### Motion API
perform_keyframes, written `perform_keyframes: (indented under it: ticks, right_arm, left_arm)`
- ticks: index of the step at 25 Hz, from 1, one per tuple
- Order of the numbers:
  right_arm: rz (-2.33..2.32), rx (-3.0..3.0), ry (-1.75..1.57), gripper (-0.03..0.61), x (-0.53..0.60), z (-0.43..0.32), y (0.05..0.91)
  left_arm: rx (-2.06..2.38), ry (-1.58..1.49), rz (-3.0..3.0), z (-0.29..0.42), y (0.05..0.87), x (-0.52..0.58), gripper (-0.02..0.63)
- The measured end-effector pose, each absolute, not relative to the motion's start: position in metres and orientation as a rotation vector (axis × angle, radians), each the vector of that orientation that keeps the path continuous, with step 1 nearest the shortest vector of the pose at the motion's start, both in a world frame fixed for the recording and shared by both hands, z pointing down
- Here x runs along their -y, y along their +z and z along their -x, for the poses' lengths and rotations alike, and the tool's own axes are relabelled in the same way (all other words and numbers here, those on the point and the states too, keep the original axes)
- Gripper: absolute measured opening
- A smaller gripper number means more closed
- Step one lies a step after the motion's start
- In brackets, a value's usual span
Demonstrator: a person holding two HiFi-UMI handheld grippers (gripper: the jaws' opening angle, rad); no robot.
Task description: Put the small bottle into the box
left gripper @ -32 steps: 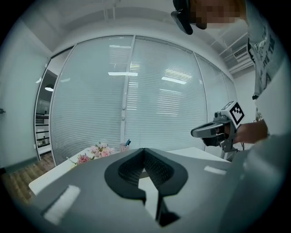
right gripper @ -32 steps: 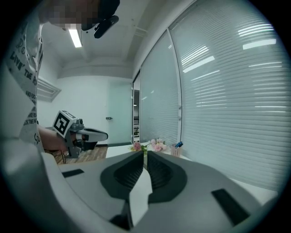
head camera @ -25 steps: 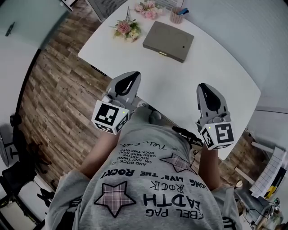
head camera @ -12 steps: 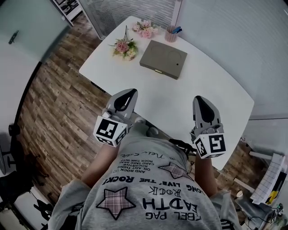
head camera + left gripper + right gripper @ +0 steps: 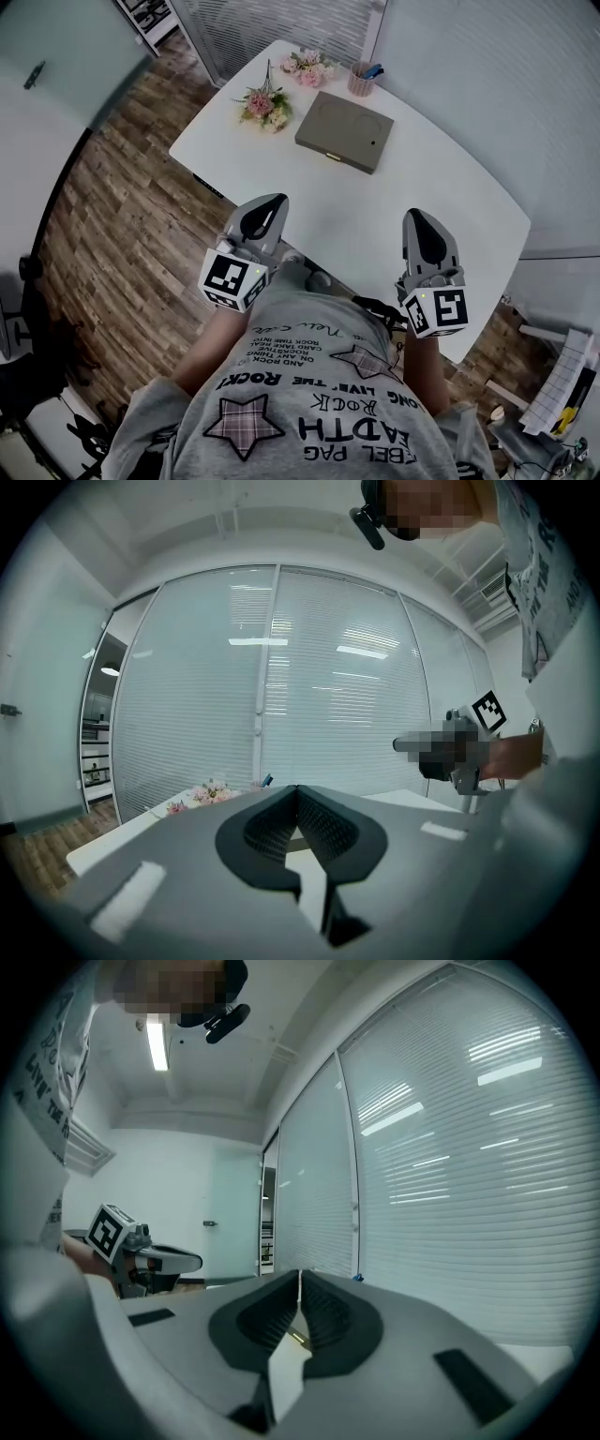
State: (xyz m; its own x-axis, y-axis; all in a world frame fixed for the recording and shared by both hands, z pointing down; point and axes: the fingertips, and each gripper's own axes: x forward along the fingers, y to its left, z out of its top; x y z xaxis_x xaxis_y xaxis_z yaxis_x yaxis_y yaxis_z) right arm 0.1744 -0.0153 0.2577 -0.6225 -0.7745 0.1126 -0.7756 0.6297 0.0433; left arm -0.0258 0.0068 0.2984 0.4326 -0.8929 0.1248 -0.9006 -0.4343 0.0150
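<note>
A flat grey-brown box point(image 5: 345, 132) lies closed on the white table point(image 5: 384, 206), toward its far side. No small bottle shows in any view. My left gripper point(image 5: 272, 202) hangs over the table's near left edge, shut with nothing between its jaws point(image 5: 297, 789). My right gripper point(image 5: 417, 217) is over the near right part of the table, likewise shut and holding nothing point(image 5: 300, 1274). Both point toward the box and stay well short of it. Each gripper view catches the other gripper off to the side, the right one point(image 5: 469, 747) and the left one point(image 5: 141, 1251).
Two small bunches of pink flowers point(image 5: 265, 103) point(image 5: 307, 66) and a pink pen cup point(image 5: 362, 80) stand at the table's far left end beside the box. Wooden floor point(image 5: 122, 216) lies to the left. Glass walls with blinds point(image 5: 281, 686) close the room behind the table.
The table, box and both grippers sit a little lower in the head view than a second ago. The grippers keep about the same place at the table's near edge.
</note>
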Motion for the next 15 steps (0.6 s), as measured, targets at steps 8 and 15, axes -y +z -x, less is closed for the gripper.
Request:
perform_keyframes:
  ticks: [8,15]
  right_arm:
    - [-1.329,2.72,0.044,0.02,0.0165,-0.1786,0.2639]
    - [-1.333,2.717,0.04,0.02,0.0238,-0.1766,0.2662]
  left_arm:
    - [1.623,0.151,-2.582,0.0258,0.3012,-0.0045,0.011]
    - [1.619,0.153,-2.576,0.0282,0.3056,0.0014,0.011]
